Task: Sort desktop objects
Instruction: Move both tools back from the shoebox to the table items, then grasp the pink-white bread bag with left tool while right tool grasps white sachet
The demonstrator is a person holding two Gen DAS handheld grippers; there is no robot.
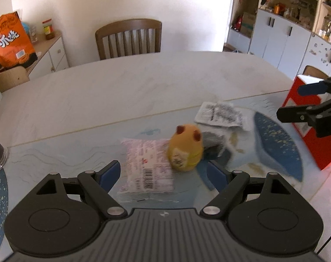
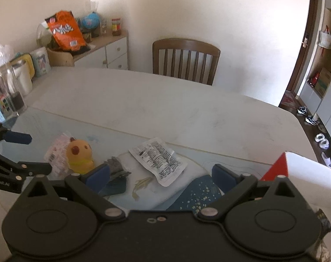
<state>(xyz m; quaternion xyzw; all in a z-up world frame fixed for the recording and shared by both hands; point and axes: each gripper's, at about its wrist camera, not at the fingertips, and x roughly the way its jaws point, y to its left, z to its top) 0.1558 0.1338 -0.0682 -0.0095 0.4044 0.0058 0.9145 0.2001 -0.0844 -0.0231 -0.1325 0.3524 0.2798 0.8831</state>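
A yellow plush toy (image 1: 185,147) stands on the blue patterned mat, leaning on a pink-white snack packet (image 1: 148,168). Behind it lie a dark grey item (image 1: 213,144) and a white printed sachet (image 1: 222,114). My left gripper (image 1: 163,174) is open and empty, just short of the packet and toy. My right gripper (image 2: 161,174) is open and empty, above the mat near the sachet (image 2: 159,159); the toy (image 2: 80,155) and pink packet (image 2: 56,155) are to its left. The right gripper also shows at the right edge of the left wrist view (image 1: 300,100).
A red and white box (image 1: 307,118) stands at the table's right edge, also in the right wrist view (image 2: 296,168). A wooden chair (image 1: 128,38) is behind the table. Jars and cups (image 2: 12,87) stand at the left. An orange snack bag (image 2: 66,31) sits on the sideboard.
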